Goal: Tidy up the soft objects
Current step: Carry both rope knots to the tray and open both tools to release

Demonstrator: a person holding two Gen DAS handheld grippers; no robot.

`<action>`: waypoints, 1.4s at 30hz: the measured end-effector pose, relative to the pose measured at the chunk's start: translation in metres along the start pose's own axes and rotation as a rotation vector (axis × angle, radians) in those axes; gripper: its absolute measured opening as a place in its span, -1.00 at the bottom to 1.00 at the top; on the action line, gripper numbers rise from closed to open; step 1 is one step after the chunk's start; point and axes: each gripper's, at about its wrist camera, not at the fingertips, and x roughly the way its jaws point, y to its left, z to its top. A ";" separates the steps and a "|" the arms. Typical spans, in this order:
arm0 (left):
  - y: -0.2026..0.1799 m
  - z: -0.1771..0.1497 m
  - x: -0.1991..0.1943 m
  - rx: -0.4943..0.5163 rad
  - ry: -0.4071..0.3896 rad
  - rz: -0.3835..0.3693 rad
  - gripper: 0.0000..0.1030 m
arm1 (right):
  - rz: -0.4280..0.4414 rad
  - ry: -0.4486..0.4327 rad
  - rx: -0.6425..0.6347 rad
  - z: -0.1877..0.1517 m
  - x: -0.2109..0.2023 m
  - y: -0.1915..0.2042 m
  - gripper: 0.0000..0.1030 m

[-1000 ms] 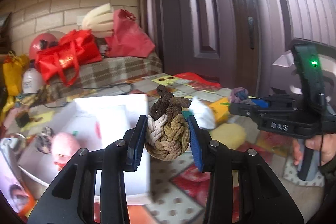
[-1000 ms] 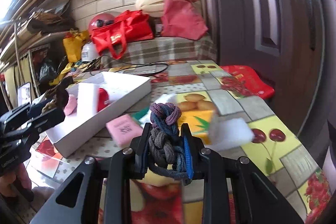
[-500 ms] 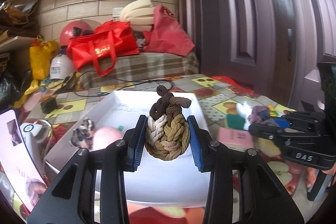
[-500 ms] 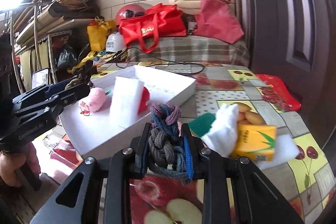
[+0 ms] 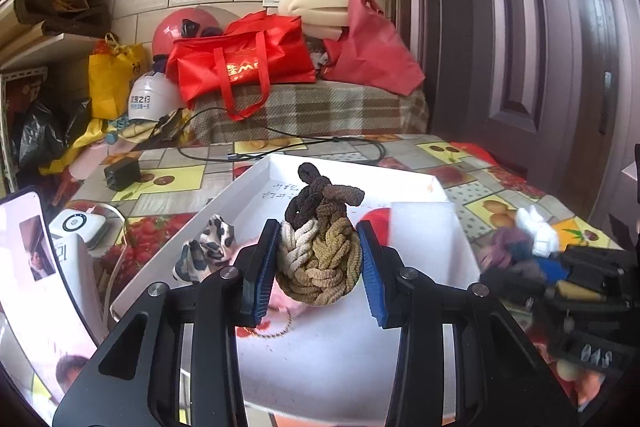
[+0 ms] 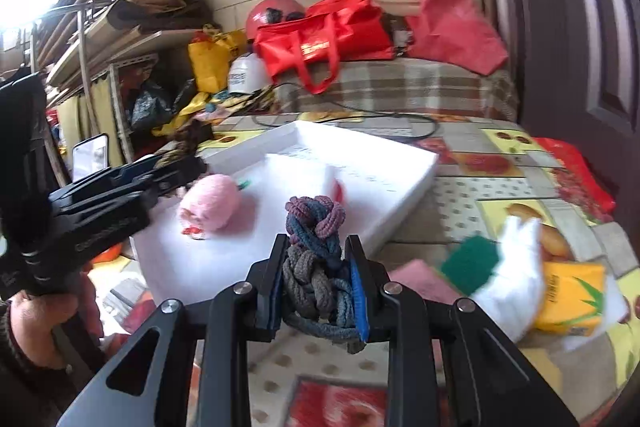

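My left gripper (image 5: 318, 267) is shut on a braided knot of brown, tan and cream hair ties (image 5: 320, 247), held over the white tray (image 5: 352, 171). My right gripper (image 6: 316, 283) is shut on a braided knot of blue, grey and purple hair ties (image 6: 314, 251), above the tablecloth at the tray's near right corner. It also shows blurred in the left wrist view (image 5: 516, 267). The left gripper shows in the right wrist view (image 6: 176, 171). In the tray lie a pink plush ball (image 6: 210, 201), a leopard-print scrunchie (image 5: 206, 251) and a white foam block (image 5: 424, 231).
On the fruit-print tablecloth right of the tray lie a white cloth (image 6: 516, 259), a green scouring pad (image 6: 470, 263), a yellow tissue pack (image 6: 572, 291) and a pink pad (image 6: 416, 281). A phone (image 5: 24, 259), a white device (image 5: 78, 227), a charger (image 5: 122, 173) and cable lie left and behind.
Both grippers have swung left toward the tray, each still holding its knot. The left one now hangs over the tray's middle; the right one has come up to the tray's near edge.
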 end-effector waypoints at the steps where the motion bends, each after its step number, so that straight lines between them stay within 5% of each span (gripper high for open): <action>1: 0.001 0.001 0.004 -0.001 0.002 0.008 -0.26 | 0.036 0.019 -0.013 0.001 0.006 0.005 -0.45; 5: 0.011 0.003 0.015 -0.040 0.035 0.011 -0.26 | 0.122 0.162 -0.081 0.004 0.039 0.023 -0.45; 11: 0.017 0.004 0.018 -0.070 0.054 0.000 -0.26 | 0.088 0.246 -0.094 0.008 0.069 0.023 -0.46; 18: 0.014 0.004 0.020 -0.053 0.061 0.004 -0.26 | -0.086 0.179 0.089 0.029 0.088 -0.026 -0.48; 25: 0.014 0.009 0.042 -0.068 0.115 -0.004 -0.26 | 0.004 0.112 0.171 0.019 0.064 -0.019 -0.48; 30: 0.013 0.009 0.051 -0.068 0.152 -0.005 -0.24 | -0.024 0.086 0.107 0.023 0.062 -0.007 -0.44; 33: 0.016 0.009 0.051 -0.080 0.156 0.011 -0.08 | -0.034 0.091 0.105 0.024 0.065 -0.008 -0.42; 35: 0.018 0.009 0.047 -0.088 0.134 0.036 0.19 | -0.043 0.097 0.107 0.024 0.066 -0.010 0.02; 36: 0.021 0.009 0.045 -0.103 0.121 0.049 0.29 | -0.054 0.096 0.113 0.024 0.067 -0.012 0.08; 38: 0.031 0.008 0.042 -0.155 0.108 0.061 0.75 | -0.050 0.085 0.151 0.023 0.065 -0.018 0.43; 42: 0.042 0.007 0.042 -0.204 0.108 0.052 0.99 | -0.050 0.059 0.160 0.022 0.059 -0.020 0.55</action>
